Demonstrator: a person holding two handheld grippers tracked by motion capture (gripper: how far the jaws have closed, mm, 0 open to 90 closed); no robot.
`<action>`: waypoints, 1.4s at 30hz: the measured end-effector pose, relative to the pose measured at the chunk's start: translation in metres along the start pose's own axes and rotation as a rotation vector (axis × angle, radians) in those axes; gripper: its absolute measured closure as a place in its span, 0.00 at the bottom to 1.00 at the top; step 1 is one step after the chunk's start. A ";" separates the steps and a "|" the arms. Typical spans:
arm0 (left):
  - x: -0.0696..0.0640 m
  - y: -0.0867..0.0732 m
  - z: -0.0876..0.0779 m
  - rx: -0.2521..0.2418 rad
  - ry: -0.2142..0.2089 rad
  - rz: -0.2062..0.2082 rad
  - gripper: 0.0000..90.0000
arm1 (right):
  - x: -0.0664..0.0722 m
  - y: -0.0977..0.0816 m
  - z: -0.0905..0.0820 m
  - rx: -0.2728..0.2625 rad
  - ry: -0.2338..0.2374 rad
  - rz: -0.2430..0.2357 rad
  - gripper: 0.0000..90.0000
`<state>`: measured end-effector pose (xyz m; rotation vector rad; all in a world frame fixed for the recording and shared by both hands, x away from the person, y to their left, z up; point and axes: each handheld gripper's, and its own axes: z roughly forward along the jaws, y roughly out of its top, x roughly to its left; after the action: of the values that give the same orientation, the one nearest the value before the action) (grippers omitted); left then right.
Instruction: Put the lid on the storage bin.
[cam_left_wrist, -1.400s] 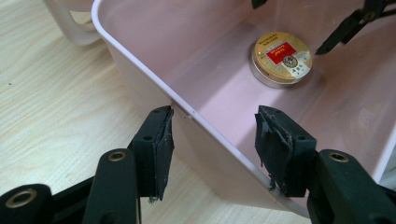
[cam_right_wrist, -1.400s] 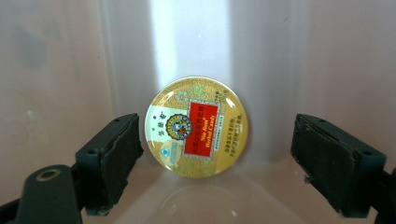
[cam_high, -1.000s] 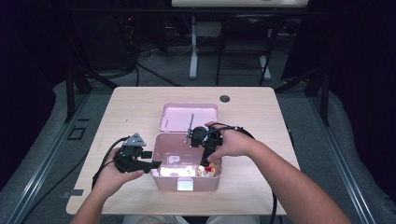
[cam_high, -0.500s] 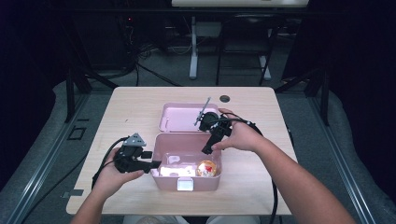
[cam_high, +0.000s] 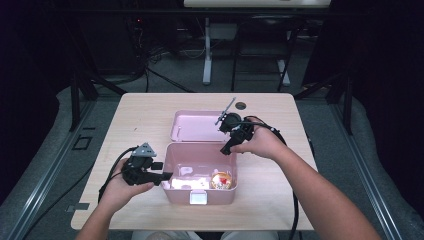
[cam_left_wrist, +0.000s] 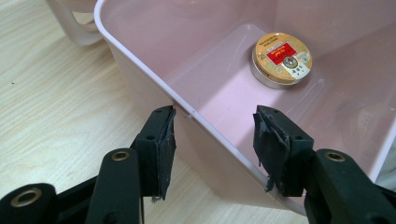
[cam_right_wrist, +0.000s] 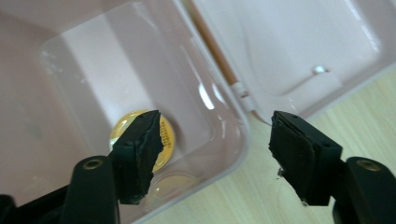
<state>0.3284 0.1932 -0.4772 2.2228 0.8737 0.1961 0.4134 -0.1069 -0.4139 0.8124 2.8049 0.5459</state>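
The round gold-coloured metal tin (cam_left_wrist: 281, 59) with a red label lay flat on the floor of the open pink plastic box (cam_high: 172, 162), near its right front corner, on the light wooden table (cam_high: 140, 117). It looked light, stiff and smooth-sided, likely slippery; the rim edges seemed the best place to pinch it. One tin, one box and one hinged lid (cam_high: 192, 125) were counted. The left hand-held gripper (cam_left_wrist: 212, 140) straddled the box's left wall, jaws apart and not pressing. The right hand-held gripper (cam_right_wrist: 212, 149), its jaws having just narrowed but apart and empty, hovered over the box's back rim.
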 end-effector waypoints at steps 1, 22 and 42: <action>0.000 0.000 0.000 0.001 0.001 0.002 0.54 | -0.002 -0.001 0.000 -0.009 -0.005 0.012 0.39; -0.003 0.000 -0.001 0.001 0.016 -0.003 0.56 | -0.030 0.000 0.005 -0.019 -0.033 0.245 0.56; -0.003 0.000 -0.001 -0.001 0.017 -0.002 0.56 | -0.045 0.001 0.009 -0.035 -0.044 0.346 0.57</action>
<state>0.3258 0.1920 -0.4766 2.2223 0.8844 0.2148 0.4544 -0.1280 -0.4193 1.2962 2.6186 0.6154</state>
